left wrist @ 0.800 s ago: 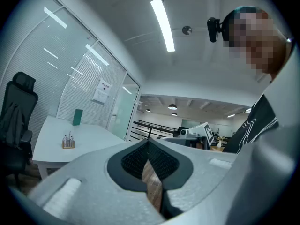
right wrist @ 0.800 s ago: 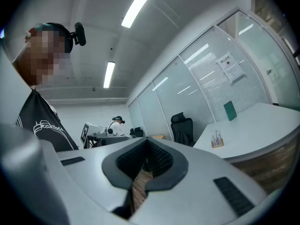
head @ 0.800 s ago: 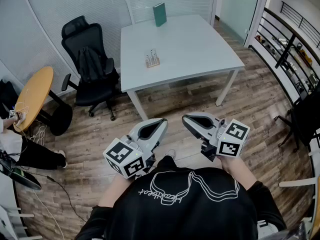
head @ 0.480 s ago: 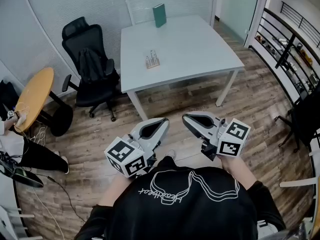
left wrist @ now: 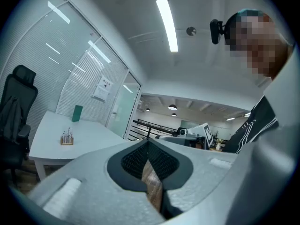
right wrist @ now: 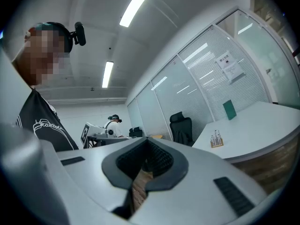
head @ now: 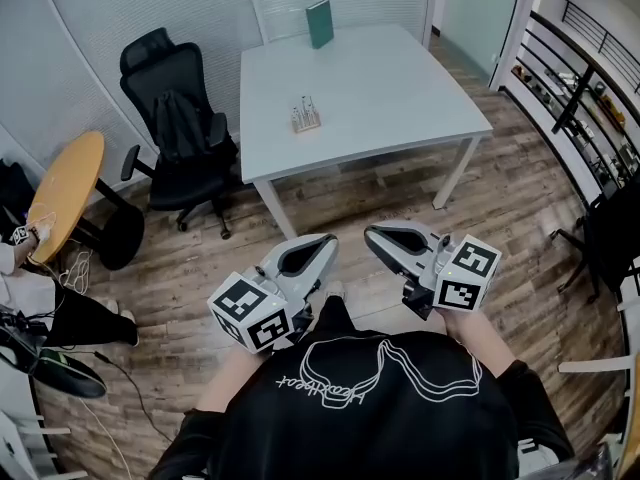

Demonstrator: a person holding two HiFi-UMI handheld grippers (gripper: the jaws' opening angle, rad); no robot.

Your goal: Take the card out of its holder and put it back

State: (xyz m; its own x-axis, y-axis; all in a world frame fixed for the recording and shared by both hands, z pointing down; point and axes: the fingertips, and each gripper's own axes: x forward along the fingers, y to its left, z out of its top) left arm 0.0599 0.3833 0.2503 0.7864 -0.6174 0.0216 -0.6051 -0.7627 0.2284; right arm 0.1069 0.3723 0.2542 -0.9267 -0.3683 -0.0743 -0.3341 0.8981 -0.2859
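A small wooden holder (head: 305,118) with pale upright pieces in it stands on the white table (head: 400,98), toward its left front part. It is too small to make out a single card. The holder (left wrist: 67,138) also shows far off in the left gripper view, and the holder (right wrist: 216,140) in the right gripper view. My left gripper (head: 327,241) and right gripper (head: 370,235) hang in front of the person's chest, well short of the table. Both are shut with nothing between the jaws. Their tips point toward the table, side by side and a little apart.
A green box (head: 319,24) stands upright at the table's far edge. A black office chair (head: 180,133) sits left of the table, with a round wooden table (head: 62,193) further left. A railing (head: 590,78) runs along the right. Wooden floor (head: 330,208) lies between me and the table.
The head view has drifted slightly. The left gripper has crept a little to the right. Both grippers stay shut and empty.
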